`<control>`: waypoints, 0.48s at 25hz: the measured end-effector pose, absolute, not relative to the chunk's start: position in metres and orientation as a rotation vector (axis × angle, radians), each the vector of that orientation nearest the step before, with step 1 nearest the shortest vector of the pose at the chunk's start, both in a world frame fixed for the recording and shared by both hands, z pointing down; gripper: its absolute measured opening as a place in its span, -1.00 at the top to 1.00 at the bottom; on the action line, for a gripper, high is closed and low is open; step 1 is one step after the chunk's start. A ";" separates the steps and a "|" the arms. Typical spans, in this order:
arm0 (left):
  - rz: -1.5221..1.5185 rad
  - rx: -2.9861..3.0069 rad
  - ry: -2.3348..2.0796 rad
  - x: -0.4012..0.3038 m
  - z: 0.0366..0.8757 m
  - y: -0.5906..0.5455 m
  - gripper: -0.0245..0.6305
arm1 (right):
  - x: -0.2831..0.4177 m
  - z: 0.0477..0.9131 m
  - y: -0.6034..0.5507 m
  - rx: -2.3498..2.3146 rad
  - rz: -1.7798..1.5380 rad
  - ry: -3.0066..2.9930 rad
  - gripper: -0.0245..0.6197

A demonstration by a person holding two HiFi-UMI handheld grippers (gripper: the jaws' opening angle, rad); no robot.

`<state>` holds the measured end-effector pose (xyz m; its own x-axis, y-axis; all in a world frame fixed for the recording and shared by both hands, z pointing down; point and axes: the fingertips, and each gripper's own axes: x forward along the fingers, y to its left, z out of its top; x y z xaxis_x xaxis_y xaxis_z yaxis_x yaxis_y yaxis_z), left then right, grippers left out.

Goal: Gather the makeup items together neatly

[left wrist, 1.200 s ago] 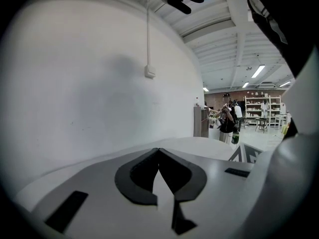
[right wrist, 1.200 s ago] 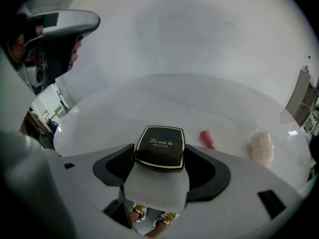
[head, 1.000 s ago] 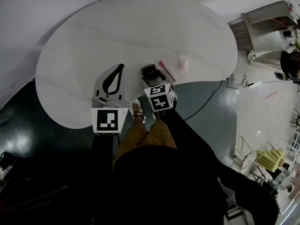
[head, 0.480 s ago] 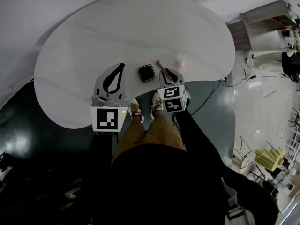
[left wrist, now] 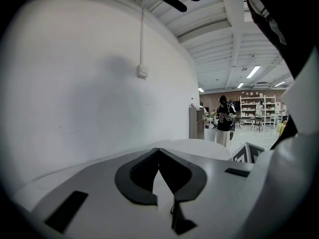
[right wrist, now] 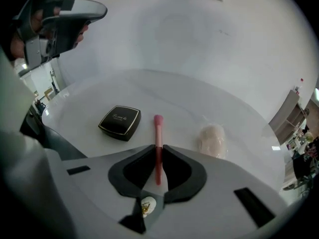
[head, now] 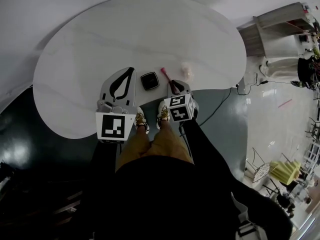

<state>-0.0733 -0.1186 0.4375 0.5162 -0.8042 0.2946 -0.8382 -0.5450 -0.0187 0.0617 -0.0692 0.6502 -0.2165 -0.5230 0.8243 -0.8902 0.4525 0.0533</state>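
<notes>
On the white oval table (head: 125, 34) lie a black square compact (head: 150, 80) (right wrist: 119, 122), a thin pink makeup stick (head: 164, 74) (right wrist: 158, 131) and a pale round puff (head: 186, 71) (right wrist: 212, 138), in a row near the front edge. My right gripper (head: 173, 85) (right wrist: 158, 146) points down at the table. Its jaws have just been closing and now pinch the near end of the pink stick. My left gripper (head: 131, 70) (left wrist: 158, 149) hovers left of the compact, tips together, nothing between them.
The table's front edge runs just under both grippers, with dark floor and the person's shoes (head: 140, 120) below it. A cable (head: 220, 106) trails on the floor at right. Shelving (head: 280, 26) stands far right. A person (left wrist: 223, 121) stands far off.
My right gripper left the black compact on the table, moved right to the pink stick and closed on it. The left gripper barely shifted.
</notes>
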 end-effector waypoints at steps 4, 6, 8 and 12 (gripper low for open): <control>0.406 2.620 -1.434 -0.071 0.437 -0.122 0.87 | 0.062 0.649 -0.076 1.257 0.641 -1.883 0.72; 0.402 2.617 -1.440 -0.071 0.439 -0.123 0.87 | 0.063 0.650 -0.079 1.294 0.689 -1.863 0.72; 0.405 2.617 -1.444 -0.072 0.441 -0.124 0.87 | 0.065 0.651 -0.081 1.346 0.743 -1.841 0.72; 0.400 2.614 -1.456 -0.074 0.442 -0.127 0.87 | 0.066 0.652 -0.086 1.386 0.750 -1.838 0.72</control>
<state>-0.0737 -0.1267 0.4419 0.5015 -0.8160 0.2875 -0.8484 -0.5289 -0.0210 0.0658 -0.0864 0.6517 -0.1777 -0.5570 0.8113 -0.9655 0.2583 -0.0341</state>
